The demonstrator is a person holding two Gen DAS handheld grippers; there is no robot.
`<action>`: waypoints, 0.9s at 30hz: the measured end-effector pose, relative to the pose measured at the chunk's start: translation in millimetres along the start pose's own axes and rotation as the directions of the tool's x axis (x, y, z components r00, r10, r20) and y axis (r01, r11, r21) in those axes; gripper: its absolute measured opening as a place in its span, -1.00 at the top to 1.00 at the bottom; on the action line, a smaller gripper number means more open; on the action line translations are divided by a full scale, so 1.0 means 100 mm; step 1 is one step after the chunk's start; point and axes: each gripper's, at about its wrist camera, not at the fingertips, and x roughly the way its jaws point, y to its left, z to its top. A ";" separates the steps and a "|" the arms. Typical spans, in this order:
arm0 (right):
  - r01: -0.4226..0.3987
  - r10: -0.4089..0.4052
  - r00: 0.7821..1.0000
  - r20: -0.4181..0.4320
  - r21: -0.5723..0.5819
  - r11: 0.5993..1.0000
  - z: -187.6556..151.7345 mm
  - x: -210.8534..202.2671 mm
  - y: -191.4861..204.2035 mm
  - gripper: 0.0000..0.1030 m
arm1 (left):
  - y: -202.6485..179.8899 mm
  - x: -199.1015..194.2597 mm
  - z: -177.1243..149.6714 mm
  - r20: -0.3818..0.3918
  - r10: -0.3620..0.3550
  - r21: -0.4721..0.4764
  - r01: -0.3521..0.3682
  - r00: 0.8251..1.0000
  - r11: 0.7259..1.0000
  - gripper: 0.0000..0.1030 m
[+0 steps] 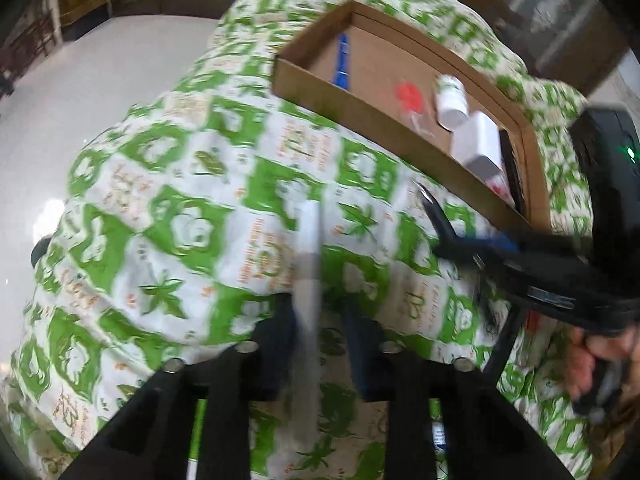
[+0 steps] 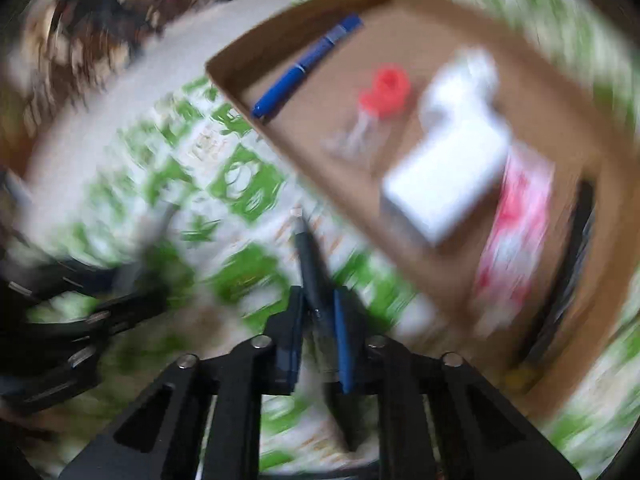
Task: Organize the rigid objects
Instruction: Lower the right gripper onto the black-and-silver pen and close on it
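My left gripper (image 1: pixel 318 312) is shut on a white-and-grey pen (image 1: pixel 309 256) that sticks up over the green-and-white cloth (image 1: pixel 160 184). My right gripper (image 2: pixel 318 300) is shut on a black pen (image 2: pixel 310 256), its tip pointing toward the cardboard box (image 2: pixel 448 276). The right gripper with its black pen (image 1: pixel 436 212) also shows at the right of the left wrist view, close to the box's near wall (image 1: pixel 360 120). In the box lie a blue marker (image 2: pixel 304 66), a red-capped clear item (image 2: pixel 384 88), a white bottle (image 1: pixel 452 98), a white box (image 2: pixel 448 176) and a red-and-white packet (image 2: pixel 516 232).
A black flat item (image 2: pixel 572 248) lies along the box's right wall. The cloth covers a raised surface with pale floor (image 1: pixel 80 80) beyond its left edge. A hand (image 1: pixel 588 356) holds the right gripper's handle. The right wrist view is motion-blurred.
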 end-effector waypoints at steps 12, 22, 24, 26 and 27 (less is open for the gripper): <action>-0.103 0.106 0.994 -0.024 0.110 0.989 -0.34 0.02 0.16 0.44 | -0.19 0.15 0.05 -0.023 0.076 0.067 -0.075 0.997 0.995 0.68; 0.081 -0.081 0.997 0.015 0.029 0.996 -0.55 0.05 0.39 0.77 | -0.05 0.06 0.01 -0.029 0.044 0.036 -0.043 0.999 0.998 0.77; 0.082 -0.082 0.996 0.020 0.030 0.996 -0.51 0.07 0.40 0.77 | -0.01 0.08 0.03 -0.039 0.026 0.010 -0.026 0.999 1.000 0.76; 0.088 -0.088 0.996 0.027 0.027 0.996 -0.54 0.08 0.42 0.77 | 0.01 0.09 0.02 -0.040 0.025 0.009 -0.025 0.999 1.000 0.76; 0.090 -0.090 0.995 0.031 0.027 0.996 -0.55 0.10 0.45 0.77 | 0.00 0.10 0.02 -0.036 0.028 0.012 -0.028 0.999 1.000 0.76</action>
